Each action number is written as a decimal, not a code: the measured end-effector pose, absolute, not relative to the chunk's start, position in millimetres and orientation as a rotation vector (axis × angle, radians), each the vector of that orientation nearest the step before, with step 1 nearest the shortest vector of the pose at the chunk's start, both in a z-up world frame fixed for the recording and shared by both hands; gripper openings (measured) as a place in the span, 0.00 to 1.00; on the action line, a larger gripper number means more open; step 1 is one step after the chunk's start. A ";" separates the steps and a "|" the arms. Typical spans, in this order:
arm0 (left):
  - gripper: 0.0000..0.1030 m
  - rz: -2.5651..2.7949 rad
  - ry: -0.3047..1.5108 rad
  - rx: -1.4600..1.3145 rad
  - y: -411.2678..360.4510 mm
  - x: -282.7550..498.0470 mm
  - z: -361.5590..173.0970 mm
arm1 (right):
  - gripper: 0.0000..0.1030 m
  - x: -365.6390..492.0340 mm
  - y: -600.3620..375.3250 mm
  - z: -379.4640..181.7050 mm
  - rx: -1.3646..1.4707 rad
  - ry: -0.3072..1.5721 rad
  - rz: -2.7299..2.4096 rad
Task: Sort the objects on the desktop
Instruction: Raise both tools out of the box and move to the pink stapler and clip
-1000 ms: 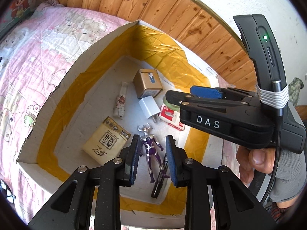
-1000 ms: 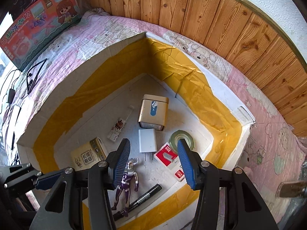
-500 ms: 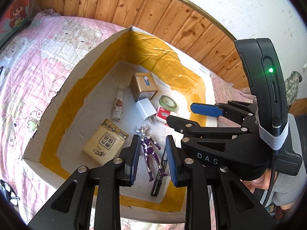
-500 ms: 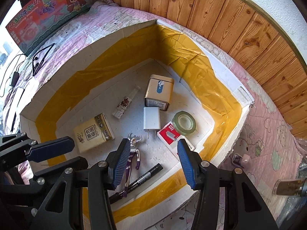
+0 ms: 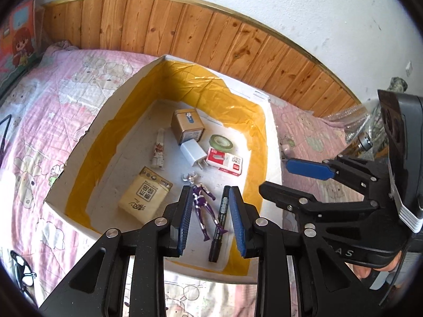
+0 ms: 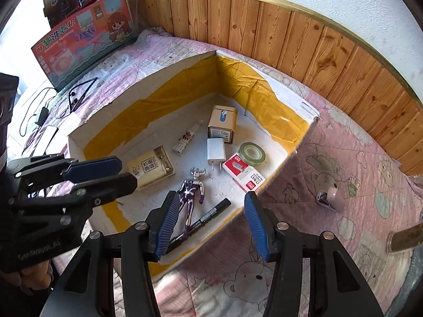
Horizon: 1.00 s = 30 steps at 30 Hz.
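A white cardboard box lined with yellow tape lies on the bed. In it are a purple figure, a black marker, a tissue pack, a white charger, a gold tin, a green tape roll, a red staples box and a small tube. My left gripper hovers above the figure and marker, its jaws opening with nothing held. My right gripper hangs over the box's near right corner, wide open and empty.
A pink quilt covers the bed around the box. A small pink clipper lies on it to the right. A toy carton and cables sit at the back left. Wood panelling backs the bed.
Both grippers have drawn back and up from the box, so more of the bed and wall shows. The right gripper has shifted right. The left jaws stand slightly wider.
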<state>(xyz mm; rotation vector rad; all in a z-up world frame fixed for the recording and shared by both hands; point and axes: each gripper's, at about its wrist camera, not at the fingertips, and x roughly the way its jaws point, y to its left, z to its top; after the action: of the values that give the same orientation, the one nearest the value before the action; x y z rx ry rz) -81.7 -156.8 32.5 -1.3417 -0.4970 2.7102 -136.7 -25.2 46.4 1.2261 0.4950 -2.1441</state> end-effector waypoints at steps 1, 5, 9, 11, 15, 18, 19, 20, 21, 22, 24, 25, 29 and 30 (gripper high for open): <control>0.31 2.722 -0.469 -1.322 -151.7 -78.0 36.5 | 0.51 -128.6 -15.1 47.7 1.215 0.468 -2.154; 0.36 2.709 -0.389 -1.240 -123.0 -67.8 54.3 | 0.51 -99.7 33.6 45.7 1.212 0.356 -2.211; 0.43 2.640 -0.334 -1.201 -85.3 -62.2 63.8 | 0.51 -77.9 84.0 30.6 1.274 0.259 -2.257; 0.45 2.595 -0.309 -1.213 -65.0 -62.3 62.1 | 0.51 -68.4 107.8 21.0 1.315 0.212 -2.268; 0.46 2.529 -0.300 -1.272 -30.9 -66.7 52.2 | 0.51 -49.8 160.3 6.3 1.400 0.079 -2.318; 0.47 2.493 -0.302 -1.308 -9.8 -77.3 43.6 | 0.51 -36.8 197.2 2.0 1.461 -0.027 -2.373; 0.47 2.487 -0.301 -1.318 -2.5 -81.6 41.5 | 0.52 -32.8 208.7 2.0 1.474 -0.058 -2.393; 0.47 2.481 -0.296 -1.327 4.8 -86.3 39.6 | 0.53 -28.4 219.4 2.2 1.485 -0.086 -2.415; 0.47 2.476 -0.288 -1.330 11.6 -90.9 37.9 | 0.55 -23.6 230.4 2.1 1.494 -0.112 -2.441; 0.47 2.478 -0.272 -1.330 18.0 -96.4 36.6 | 0.56 -19.2 241.2 1.2 1.505 -0.131 -2.471; 0.47 2.468 -0.254 -1.332 31.2 -109.9 33.3 | 0.56 -10.5 258.2 -3.9 1.541 -0.151 -2.523; 0.47 2.458 -0.247 -1.339 37.7 -116.4 30.5 | 0.56 -6.0 264.6 -8.8 1.566 -0.160 -2.531; 0.48 2.447 -0.226 -1.390 60.8 -149.8 12.0 | 0.56 6.0 271.1 -39.6 1.685 -0.137 -2.483; 0.48 2.450 -0.224 -1.407 64.3 -158.1 5.9 | 0.56 6.6 268.5 -44.8 1.697 -0.117 -2.470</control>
<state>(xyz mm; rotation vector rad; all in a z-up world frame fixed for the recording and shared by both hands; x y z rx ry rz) -158.1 64.2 5.9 -1.4071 -0.2238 2.4499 6.6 268.5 -44.8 1.6966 -0.1167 -2.4704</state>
